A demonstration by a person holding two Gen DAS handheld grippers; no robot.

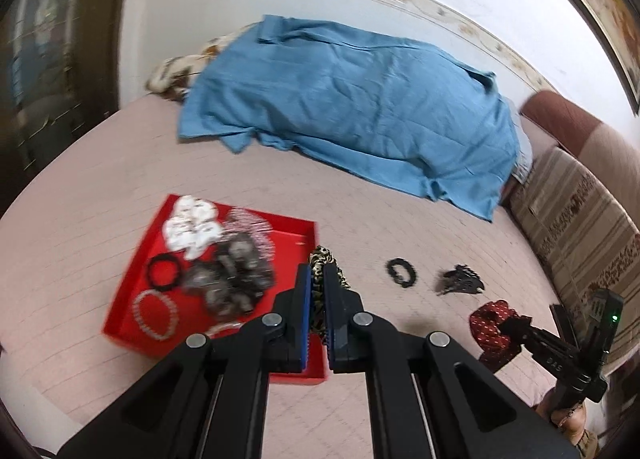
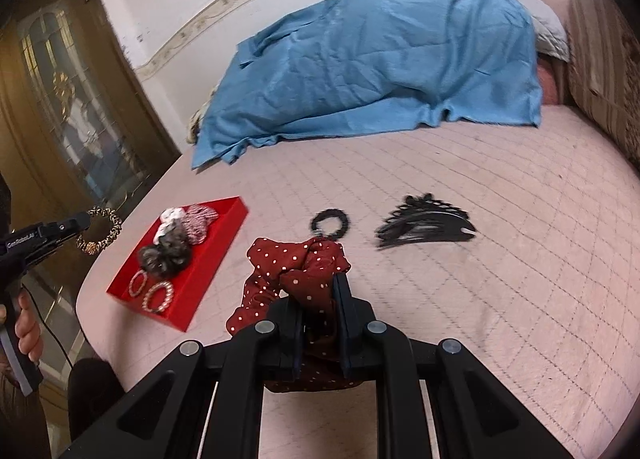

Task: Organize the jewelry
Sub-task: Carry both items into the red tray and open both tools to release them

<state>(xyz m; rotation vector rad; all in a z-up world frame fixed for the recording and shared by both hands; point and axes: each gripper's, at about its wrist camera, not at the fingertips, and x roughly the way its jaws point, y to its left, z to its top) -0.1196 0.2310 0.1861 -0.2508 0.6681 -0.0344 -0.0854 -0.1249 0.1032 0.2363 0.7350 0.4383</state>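
My left gripper (image 1: 317,273) is shut on a leopard-print scrunchie (image 1: 325,259), held above the right edge of the red tray (image 1: 132,295); from the right wrist view the scrunchie (image 2: 100,230) hangs from that gripper (image 2: 82,224) left of the tray (image 2: 232,215). The tray holds white, grey and pink scrunchies, a black hair tie and bead bracelets. My right gripper (image 2: 320,279) is shut on a dark red polka-dot scrunchie (image 2: 296,271), also seen in the left wrist view (image 1: 494,317). A black hair tie (image 2: 330,224) and a black claw clip (image 2: 426,227) lie on the bed.
The pink quilted bed (image 2: 500,299) carries a blue cloth (image 2: 380,59) over a heap at the back. A striped headboard cushion (image 1: 580,211) runs along the right. A dark glass door (image 2: 60,99) stands to the left of the bed.
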